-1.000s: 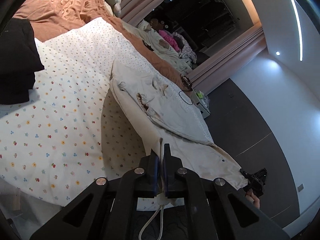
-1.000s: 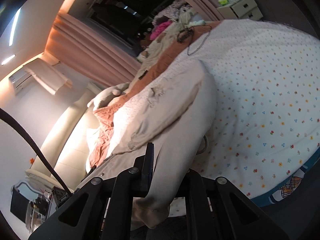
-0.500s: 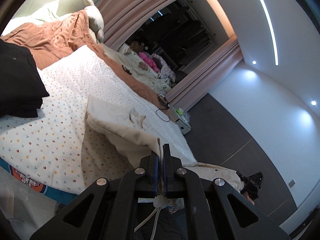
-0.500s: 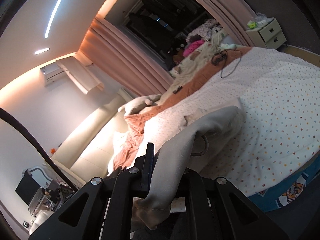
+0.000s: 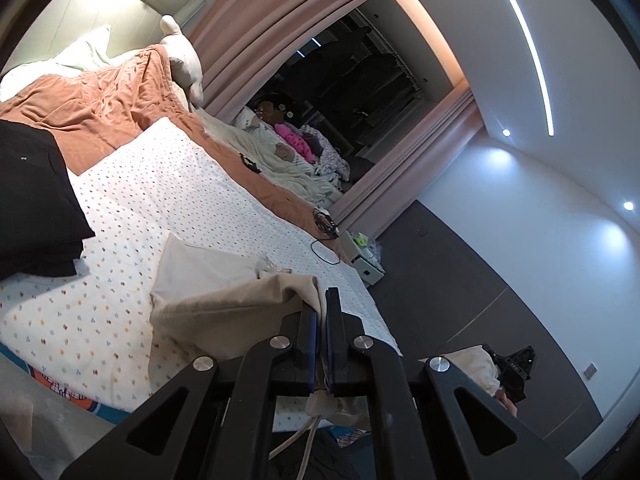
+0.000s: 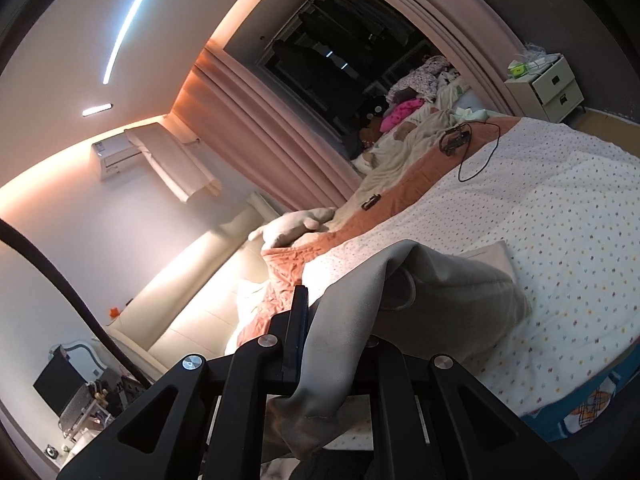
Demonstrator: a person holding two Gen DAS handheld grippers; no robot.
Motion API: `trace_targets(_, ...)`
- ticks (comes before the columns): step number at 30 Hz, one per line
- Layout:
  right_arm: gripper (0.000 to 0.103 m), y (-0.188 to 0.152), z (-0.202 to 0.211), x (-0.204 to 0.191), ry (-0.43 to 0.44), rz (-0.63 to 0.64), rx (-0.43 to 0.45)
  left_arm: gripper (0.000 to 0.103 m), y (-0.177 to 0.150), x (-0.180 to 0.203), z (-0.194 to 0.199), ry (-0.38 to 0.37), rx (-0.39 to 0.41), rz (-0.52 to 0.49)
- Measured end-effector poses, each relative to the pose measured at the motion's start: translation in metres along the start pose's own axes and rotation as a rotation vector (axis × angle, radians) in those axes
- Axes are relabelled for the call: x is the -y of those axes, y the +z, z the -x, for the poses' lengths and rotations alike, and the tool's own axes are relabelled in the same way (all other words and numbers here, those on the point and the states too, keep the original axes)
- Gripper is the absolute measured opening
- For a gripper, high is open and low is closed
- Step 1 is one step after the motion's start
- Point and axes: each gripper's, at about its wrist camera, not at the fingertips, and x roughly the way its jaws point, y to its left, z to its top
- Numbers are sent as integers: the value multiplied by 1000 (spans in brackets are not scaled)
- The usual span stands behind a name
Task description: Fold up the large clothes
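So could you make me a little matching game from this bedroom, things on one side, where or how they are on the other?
Things:
1. beige garment
2. black clothes
3. black cable
4. nightstand

Places or states:
A. beside the bed, by the curtain
B. looped on the bedspread near the far edge
C. pinched in both grippers
D. piled on the bed at the left of the left wrist view

Pairs: 1-C, 2-D, 3-B, 4-A
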Motion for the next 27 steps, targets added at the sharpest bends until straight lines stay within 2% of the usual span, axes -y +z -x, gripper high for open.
trace_targets(7,7,44,-67,23,-79,14,-20,6,45,-4,-51,45,-22,-15)
trace_targets(15,7,85,-132,23,-180,18,-35,6,90,-12,-123,99,-63,-33)
trace_targets(27,7,108,-206,41,-287,-44,-108,6,113,-71,-226,182,-166,19)
